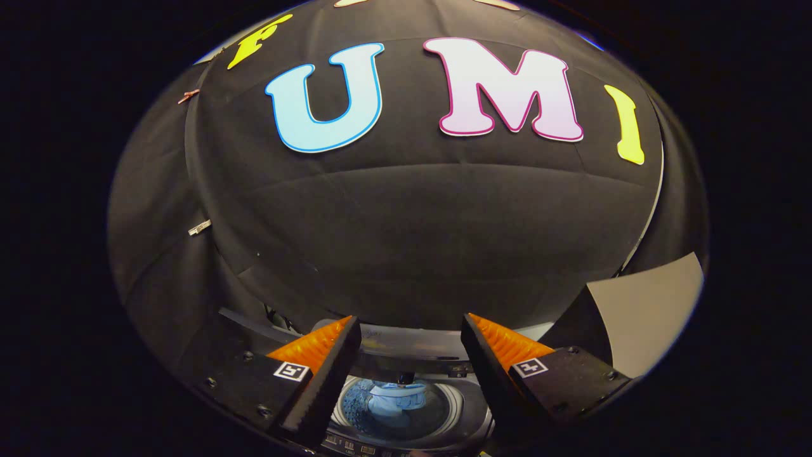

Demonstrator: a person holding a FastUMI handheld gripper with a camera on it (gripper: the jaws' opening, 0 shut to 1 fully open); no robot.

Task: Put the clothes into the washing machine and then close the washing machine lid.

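Against the booth's black cloth wall, the claw [411,330] is spread and empty, the washing machine [469,412] below between its fingers, light, limp blue clothes [393,400] in the drum; grip the lid's [412,339] rigid edge.

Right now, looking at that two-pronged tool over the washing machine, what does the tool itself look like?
The gripper has two wedge-shaped fingers that taper to points, with ribbed inner faces. Each sits on a dark, blocky mount fixed with small screws, and each mount carries a small square black-and-white marker. The fingers stand apart with nothing between them. No cables show.
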